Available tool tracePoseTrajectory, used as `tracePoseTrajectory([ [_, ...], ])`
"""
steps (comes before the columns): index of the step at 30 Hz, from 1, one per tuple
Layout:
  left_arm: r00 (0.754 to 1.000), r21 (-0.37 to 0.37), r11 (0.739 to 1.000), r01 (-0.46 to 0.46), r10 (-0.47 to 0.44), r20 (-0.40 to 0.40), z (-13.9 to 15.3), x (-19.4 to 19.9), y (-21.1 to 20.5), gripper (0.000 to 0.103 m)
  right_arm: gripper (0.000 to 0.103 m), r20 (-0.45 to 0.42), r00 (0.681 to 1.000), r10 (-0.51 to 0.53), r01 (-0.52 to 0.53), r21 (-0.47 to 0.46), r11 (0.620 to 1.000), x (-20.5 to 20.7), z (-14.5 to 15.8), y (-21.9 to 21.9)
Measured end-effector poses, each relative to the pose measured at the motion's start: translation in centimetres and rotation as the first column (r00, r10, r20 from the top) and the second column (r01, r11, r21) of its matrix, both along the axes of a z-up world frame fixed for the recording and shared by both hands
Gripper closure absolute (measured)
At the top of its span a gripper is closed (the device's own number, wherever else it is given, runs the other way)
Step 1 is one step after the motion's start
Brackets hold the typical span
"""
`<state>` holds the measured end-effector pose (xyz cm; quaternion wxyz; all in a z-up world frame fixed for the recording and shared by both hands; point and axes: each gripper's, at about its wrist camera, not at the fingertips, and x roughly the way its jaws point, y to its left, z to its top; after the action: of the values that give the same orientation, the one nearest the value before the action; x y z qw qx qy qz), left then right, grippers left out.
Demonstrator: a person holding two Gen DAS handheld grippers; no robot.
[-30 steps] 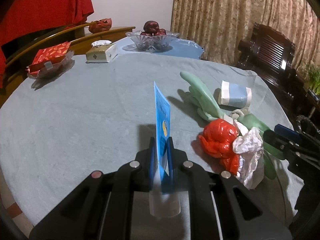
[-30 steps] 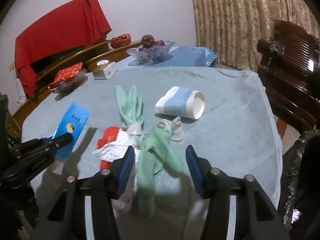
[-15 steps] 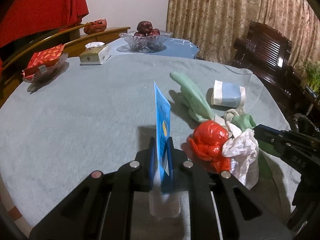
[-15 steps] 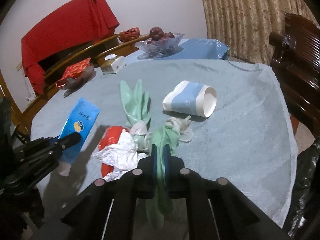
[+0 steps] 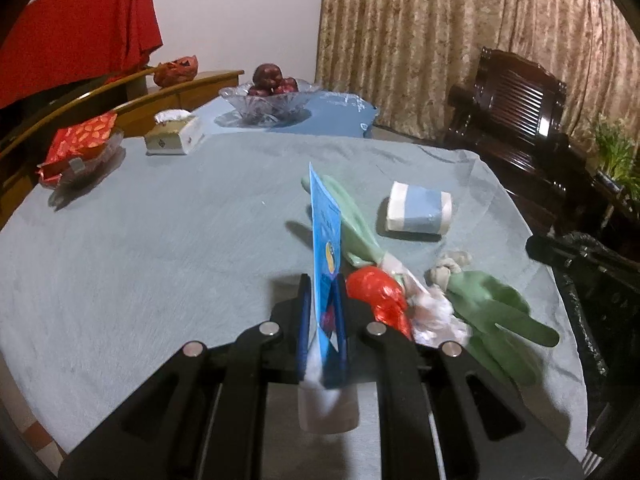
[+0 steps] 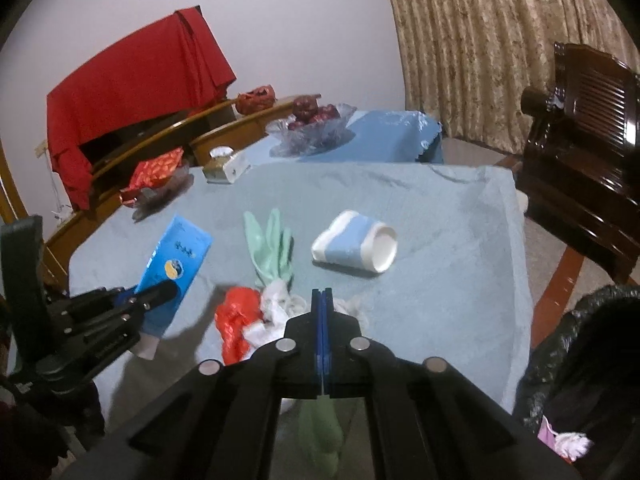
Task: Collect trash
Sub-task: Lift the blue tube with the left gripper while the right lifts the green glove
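Observation:
My left gripper (image 5: 323,308) is shut on a blue packet (image 5: 326,240), held upright above the table; the packet also shows in the right wrist view (image 6: 176,256). My right gripper (image 6: 322,320) is shut on a green rubber glove (image 6: 320,432), which hangs below the jaws and also shows in the left wrist view (image 5: 496,312). A second green glove (image 6: 270,248), a red crumpled bag (image 6: 236,320), white crumpled paper (image 6: 276,308) and a blue-and-white paper cup (image 6: 354,246) on its side lie on the grey-blue tablecloth (image 6: 440,240).
A black trash bag (image 6: 576,360) stands open at the table's right edge. At the far side are a glass fruit bowl (image 5: 266,98), a tissue box (image 5: 172,136) and a red packet on a glass dish (image 5: 80,148). A dark wooden chair (image 5: 516,120) stands to the right.
My right gripper closed on the green glove and lifted it off the pile. My left gripper, still holding the blue packet, moved right, closer to the trash pile.

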<state>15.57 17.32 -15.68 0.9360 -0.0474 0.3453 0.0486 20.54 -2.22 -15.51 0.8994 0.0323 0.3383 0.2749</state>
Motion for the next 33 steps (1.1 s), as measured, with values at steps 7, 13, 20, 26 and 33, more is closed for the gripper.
tracePoseTrajectory([
  [7,0.999,0.006,1.0,-0.003,0.003,-0.038,-1.6,-0.1,-0.1,0.092,0.084,-0.05,0.999,-0.001,0.0,-0.011,1.0,0.5,-2.4,0.3],
  [13,0.999,-0.005,1.0,-0.012,0.012,-0.052,-2.3,0.0,0.2,0.092,0.062,-0.081,0.997,0.01,-0.013,-0.04,0.999,1.0,-4.1,1.1],
  [20,0.998,-0.01,1.0,-0.013,0.012,-0.059,-2.6,0.0,0.4,0.092,0.066,-0.126,0.991,0.036,-0.048,-0.093,0.995,1.1,-5.9,2.3],
  [26,0.999,-0.01,1.0,-0.011,0.01,-0.051,-2.3,-0.1,0.4,0.099,0.09,-0.083,0.995,0.051,-0.058,-0.089,0.994,0.4,-4.4,2.1],
  [33,1.0,-0.004,1.0,0.015,-0.015,-0.023,-0.7,-0.2,-0.5,0.102,0.09,-0.017,0.999,0.032,-0.033,-0.049,0.998,-0.6,-0.9,0.3],
])
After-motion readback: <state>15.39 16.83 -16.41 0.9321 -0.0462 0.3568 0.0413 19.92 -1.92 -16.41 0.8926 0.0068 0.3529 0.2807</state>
